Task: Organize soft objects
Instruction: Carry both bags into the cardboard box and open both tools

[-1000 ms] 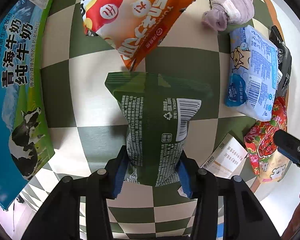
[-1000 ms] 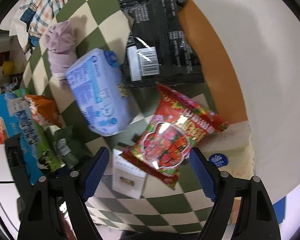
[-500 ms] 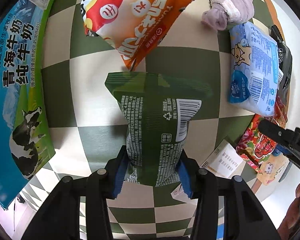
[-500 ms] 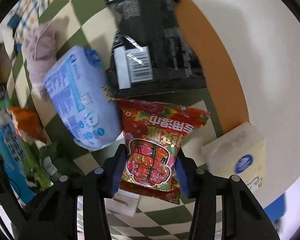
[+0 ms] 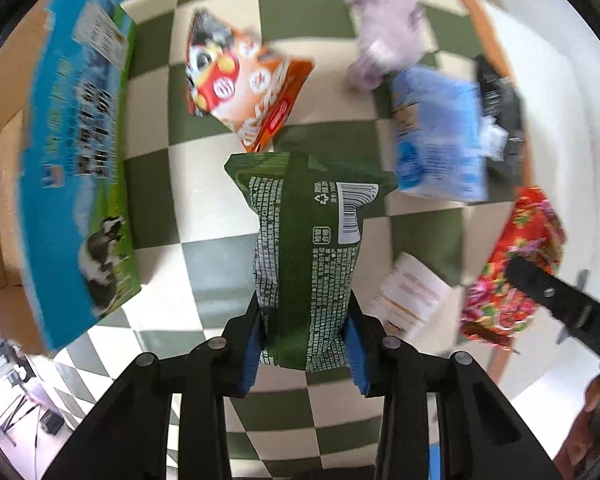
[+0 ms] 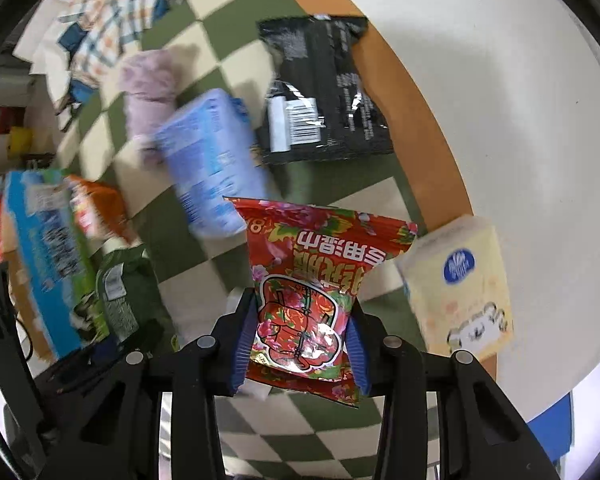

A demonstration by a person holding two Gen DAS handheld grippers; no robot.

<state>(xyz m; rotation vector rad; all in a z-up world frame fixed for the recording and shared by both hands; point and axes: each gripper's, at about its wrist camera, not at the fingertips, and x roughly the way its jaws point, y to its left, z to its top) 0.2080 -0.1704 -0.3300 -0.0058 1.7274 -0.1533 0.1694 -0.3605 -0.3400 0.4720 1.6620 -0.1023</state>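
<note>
My left gripper (image 5: 304,344) is shut on a dark green snack packet (image 5: 308,240) and holds it above the green-and-cream checkered cloth (image 5: 220,256). My right gripper (image 6: 300,344) is shut on a red flowered wet-wipe pack (image 6: 312,284) and holds it off the table; this pack also shows at the right of the left wrist view (image 5: 516,264). The green packet shows at the lower left of the right wrist view (image 6: 124,292).
On the cloth lie an orange snack bag (image 5: 244,92), a blue tissue pack (image 5: 436,136), a lilac cloth bundle (image 5: 384,44), a black packet (image 6: 320,92) and a paper slip (image 5: 412,296). A blue milk carton box (image 5: 72,176) stands left. A cream tissue pack (image 6: 460,288) sits right.
My right gripper has closed on the red pack and lifted it. My left gripper has risen with the green packet, so the table looks further off.
</note>
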